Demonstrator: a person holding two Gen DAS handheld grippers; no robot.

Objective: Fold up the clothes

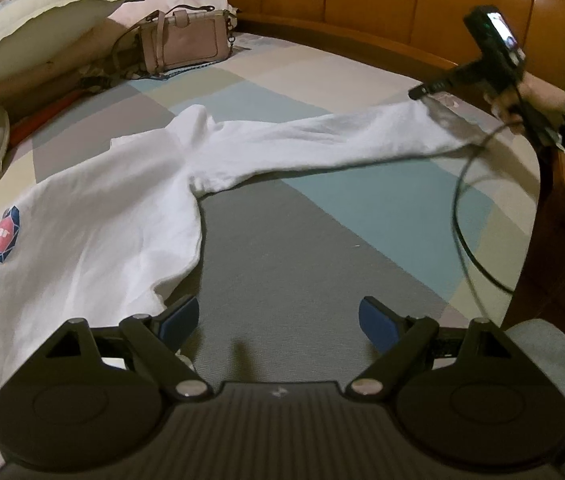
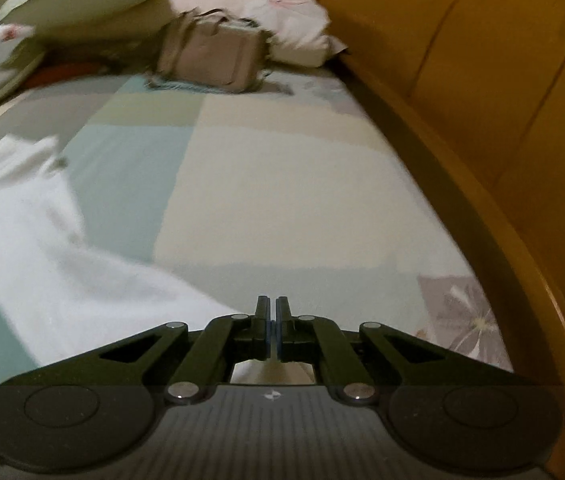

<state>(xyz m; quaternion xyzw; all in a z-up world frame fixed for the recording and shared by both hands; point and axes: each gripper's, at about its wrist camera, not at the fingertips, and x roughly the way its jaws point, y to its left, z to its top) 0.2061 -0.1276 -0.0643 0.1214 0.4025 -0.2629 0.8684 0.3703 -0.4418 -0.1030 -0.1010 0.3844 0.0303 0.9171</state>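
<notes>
1. White sweatshirt [image 1: 94, 216] lies flat on the bed [image 1: 322, 240], body ahead-left of the left gripper [image 1: 278, 320]; hem just beside its left pad.
2. Sleeve [image 1: 322, 148] stretches away to the right; its long axis ends at the right gripper [image 1: 418, 94].
3. Right gripper: jaws closed, apparently pinching the sleeve cuff, though the wrist view does not confirm cloth between the pads.
4. Left gripper: jaws wide apart, empty.
5. Judgement: the right hand is nearer the sleeve and would carry it across the body.

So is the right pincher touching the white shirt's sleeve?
Touching. The left wrist view shows the right gripper pinching the sleeve end, lifted off the bed.
</notes>
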